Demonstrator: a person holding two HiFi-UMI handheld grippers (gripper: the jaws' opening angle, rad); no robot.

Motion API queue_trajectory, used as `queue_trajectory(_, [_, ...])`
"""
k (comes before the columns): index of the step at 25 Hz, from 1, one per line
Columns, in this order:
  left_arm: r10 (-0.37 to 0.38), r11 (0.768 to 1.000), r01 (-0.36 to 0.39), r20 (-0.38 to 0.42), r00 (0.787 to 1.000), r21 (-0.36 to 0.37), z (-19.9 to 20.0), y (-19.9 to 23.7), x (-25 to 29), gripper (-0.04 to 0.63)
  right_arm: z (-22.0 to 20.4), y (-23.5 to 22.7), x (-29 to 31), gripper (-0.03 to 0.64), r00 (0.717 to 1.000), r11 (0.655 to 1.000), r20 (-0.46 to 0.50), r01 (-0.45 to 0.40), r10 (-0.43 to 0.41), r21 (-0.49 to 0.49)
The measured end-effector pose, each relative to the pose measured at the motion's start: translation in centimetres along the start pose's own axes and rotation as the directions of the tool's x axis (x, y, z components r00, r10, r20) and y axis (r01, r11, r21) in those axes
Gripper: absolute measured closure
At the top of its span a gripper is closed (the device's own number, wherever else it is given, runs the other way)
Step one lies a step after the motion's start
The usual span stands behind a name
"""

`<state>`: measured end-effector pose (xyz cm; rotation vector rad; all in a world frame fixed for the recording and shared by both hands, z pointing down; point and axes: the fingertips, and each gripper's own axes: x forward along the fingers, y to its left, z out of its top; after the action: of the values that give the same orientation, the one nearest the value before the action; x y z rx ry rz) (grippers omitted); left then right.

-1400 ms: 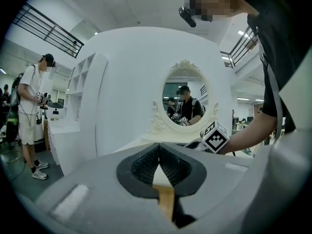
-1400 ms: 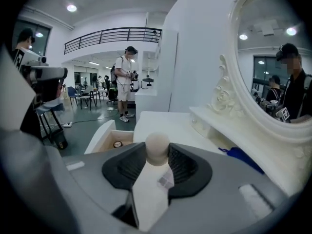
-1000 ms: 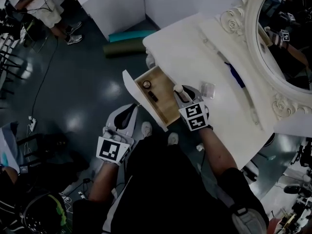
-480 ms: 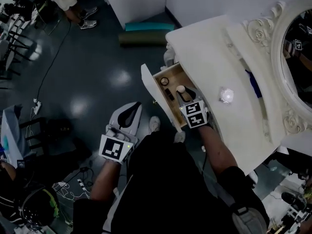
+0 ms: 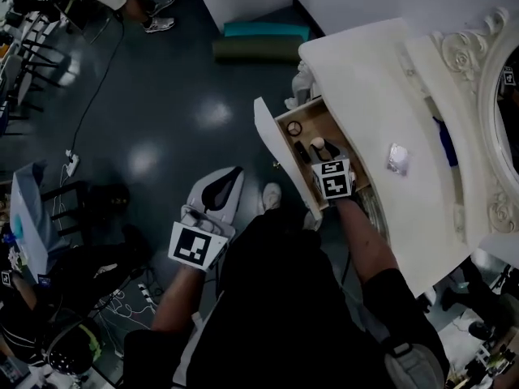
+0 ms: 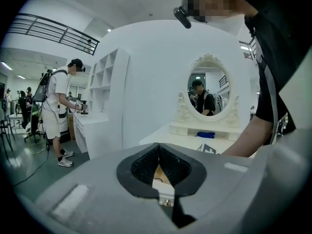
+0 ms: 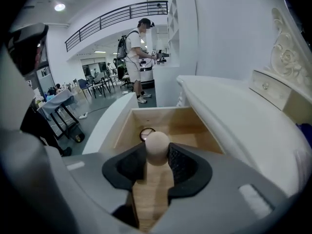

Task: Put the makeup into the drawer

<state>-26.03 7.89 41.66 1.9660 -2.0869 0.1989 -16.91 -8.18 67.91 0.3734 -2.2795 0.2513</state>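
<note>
Beige makeup piece (image 7: 157, 147) now down over the open drawer (image 7: 161, 115).
We have brought it off the table (image 5: 365, 71) edge and lower into the wooden drawer, our right fingers (image 7: 184, 165) clamped on it; our left fingers (image 6: 141, 168) are closed on nothing, near the drawer front. Only letting go seems left.

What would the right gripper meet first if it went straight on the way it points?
Most likely the drawer floor, just short of the round case; the beige makeup item in its jaws would touch first. Depth is unclear.
</note>
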Motion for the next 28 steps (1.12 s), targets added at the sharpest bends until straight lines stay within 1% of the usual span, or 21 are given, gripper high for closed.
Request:
queue_trajectory(7, [-0.009, 1.0, 0.009, -0.035, 0.999, 0.004, -0.9, 1.0, 0.0, 0.592, -1.9, -0.6, 2.8, 0.477, 0.998, 1.0, -0.055, 0.016, -0.014, 0.026])
queue_trajectory(11, [0.0, 1.0, 0.0, -0.052, 0.999, -0.003, -1.4, 1.7, -0.1, 0.592, -1.9, -0.4, 3.7, 0.477, 0.998, 0.999, -0.065, 0.01, -0.007, 0.042])
queue_trajectory(17, [0.016, 1.0, -0.018, -0.071, 0.997, -0.02, -2.2, 2.2, -0.3, 0.592, -2.6, -1.2, 5.3, 0.477, 0.997, 0.999, -0.066, 0.031, -0.028, 0.036])
queue_trajectory(21, [0.019, 1.0, -0.021, -0.082, 0.996, -0.022, -2.5, 2.3, -0.5, 0.592, -3.2, -0.3, 4.8, 0.476, 0.994, 0.998, -0.112, 0.009, -0.002, 0.061])
queue_trajectory(23, [0.018, 1.0, -0.02, -0.085, 0.996, -0.019, -2.5, 2.2, -0.4, 0.592, -3.5, -0.3, 4.7, 0.474, 0.993, 0.998, -0.119, 0.006, 0.001, 0.061])
queue_trajectory(25, [0.017, 1.0, -0.018, -0.087, 0.996, -0.018, -2.6, 2.1, -0.3, 0.592, -3.9, -0.8, 4.8, 0.463, 0.993, 0.998, -0.117, 0.01, -0.003, 0.057])
queue_trajectory(28, [0.012, 1.0, -0.013, -0.082, 0.997, -0.016, -2.5, 1.7, -0.1, 0.592, -4.4, -0.8, 4.9, 0.398, 0.991, 0.998, -0.13, -0.009, 0.018, 0.068])
